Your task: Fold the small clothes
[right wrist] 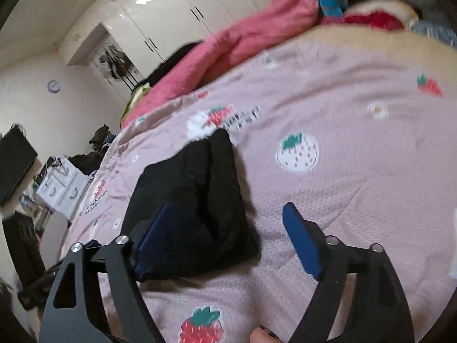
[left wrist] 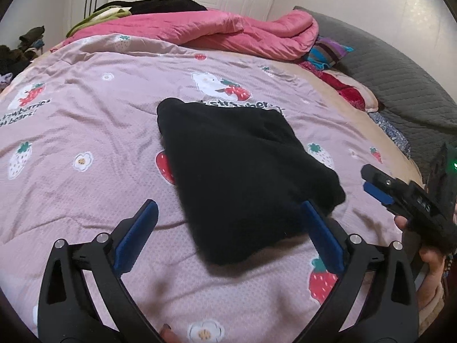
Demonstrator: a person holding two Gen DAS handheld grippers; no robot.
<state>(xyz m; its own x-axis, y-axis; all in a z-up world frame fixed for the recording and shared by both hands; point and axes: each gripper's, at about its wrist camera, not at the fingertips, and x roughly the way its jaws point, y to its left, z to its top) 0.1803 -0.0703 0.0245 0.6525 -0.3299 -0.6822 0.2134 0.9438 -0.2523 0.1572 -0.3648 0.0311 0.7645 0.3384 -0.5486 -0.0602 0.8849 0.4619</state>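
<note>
A black garment (left wrist: 242, 171) lies folded into a compact bundle on the pink strawberry-print bedspread (left wrist: 85, 131). My left gripper (left wrist: 228, 208) hovers just in front of it, jaws wide open, the right blue pad at the bundle's near corner without clamping it. In the right wrist view the same black garment (right wrist: 197, 200) lies left of centre. My right gripper (right wrist: 225, 211) is open above the bundle's right edge, nothing pinched between its pads. The right gripper (left wrist: 380, 188) also shows at the far right of the left wrist view, held by a hand.
A rumpled pink quilt (left wrist: 228, 31) lies along the far side of the bed, with dark clothes (left wrist: 160, 4) behind it. Striped and red fabrics (left wrist: 328, 54) pile near the grey headboard (left wrist: 400, 71). White wardrobes (right wrist: 177, 8) line the wall; clutter and boxes (right wrist: 60, 183) stand beside the bed.
</note>
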